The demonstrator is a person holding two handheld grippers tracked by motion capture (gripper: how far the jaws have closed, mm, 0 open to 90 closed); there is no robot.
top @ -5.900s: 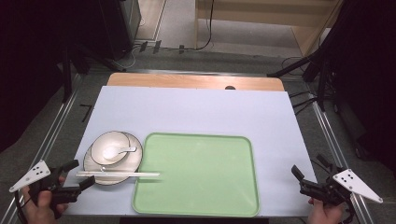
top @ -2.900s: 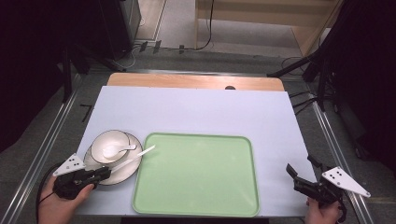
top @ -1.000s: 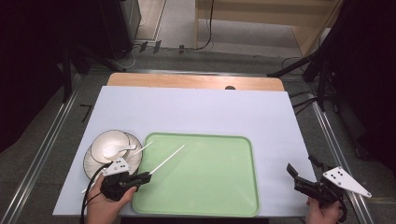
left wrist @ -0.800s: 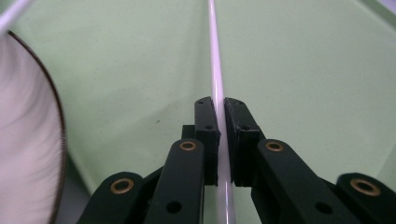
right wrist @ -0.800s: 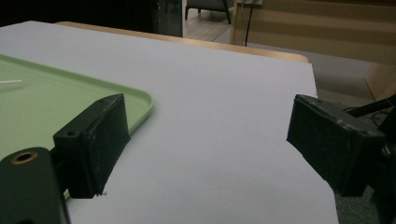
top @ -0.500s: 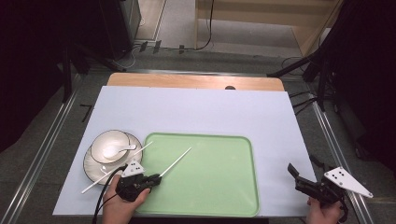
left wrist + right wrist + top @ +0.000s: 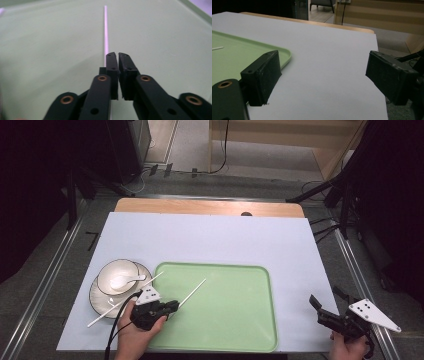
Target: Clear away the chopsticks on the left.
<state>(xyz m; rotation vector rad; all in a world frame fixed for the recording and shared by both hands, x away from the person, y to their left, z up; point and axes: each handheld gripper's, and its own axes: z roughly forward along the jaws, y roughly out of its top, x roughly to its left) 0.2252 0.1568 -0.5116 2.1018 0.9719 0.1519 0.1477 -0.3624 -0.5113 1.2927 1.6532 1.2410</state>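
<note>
High view, left gripper (image 7: 170,307): over the near left corner of the green tray (image 7: 260,320), jaws pinched on one white chopstick (image 7: 191,293) that slants out over the tray floor.
High view, second chopstick (image 7: 107,312): lies apart, running from the table (image 7: 215,235) up across the saucer's rim toward the tray edge, just left of the hand (image 7: 135,335).
High view, bowl (image 7: 117,276): white, sits on a saucer (image 7: 97,295) left of the tray; a white spoon (image 7: 124,281) lies inside it.
High view, right gripper (image 7: 325,307): near the table's right front corner, well apart from the tray, jaws spread, nothing between them.
Left gripper view, jaws: pressed almost together around the chopstick (image 7: 106,32), which runs straight ahead above the tray floor (image 7: 162,37); they have just been closing on it.
Right gripper view, jaws: wide apart over bare white table (image 7: 324,62).
Right gripper view, tray (image 7: 284,56): its rounded corner sits at the left, with the chopstick's tip (image 7: 217,48) lying in it.
</note>
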